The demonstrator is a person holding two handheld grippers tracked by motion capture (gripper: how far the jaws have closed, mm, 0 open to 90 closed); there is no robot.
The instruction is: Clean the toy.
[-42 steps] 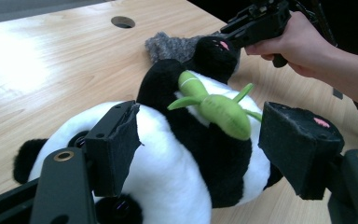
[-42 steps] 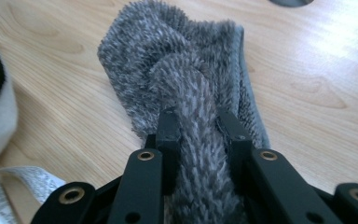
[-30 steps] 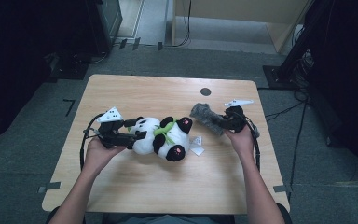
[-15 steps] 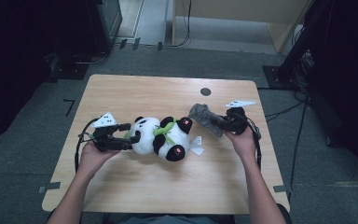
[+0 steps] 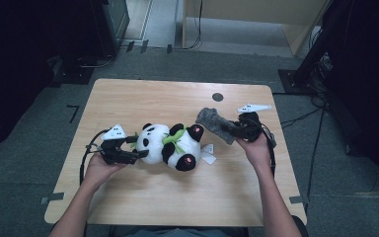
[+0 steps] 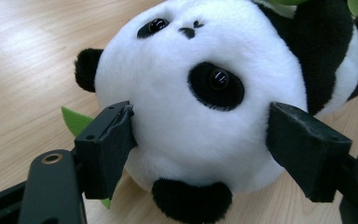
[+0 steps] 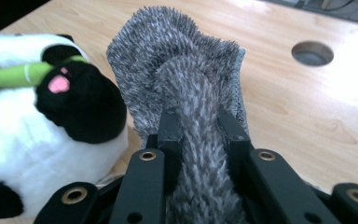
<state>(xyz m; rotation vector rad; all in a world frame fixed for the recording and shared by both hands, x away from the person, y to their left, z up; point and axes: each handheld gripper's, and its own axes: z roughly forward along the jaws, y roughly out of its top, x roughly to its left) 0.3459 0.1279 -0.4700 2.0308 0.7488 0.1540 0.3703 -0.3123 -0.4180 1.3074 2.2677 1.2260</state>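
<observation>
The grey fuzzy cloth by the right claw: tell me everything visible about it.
The grey fuzzy cloth is a mottled grey, short-piled fabric, bunched into a fold. The right claw is shut on that fold, its free end spreading toward the panda toy. In the high view it sits at the table's right side.

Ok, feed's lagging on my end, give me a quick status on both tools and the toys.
Left tool astride panda's head, jaws just widened. Right tool shut on grey fuzzy cloth. Nothing in the way.
</observation>
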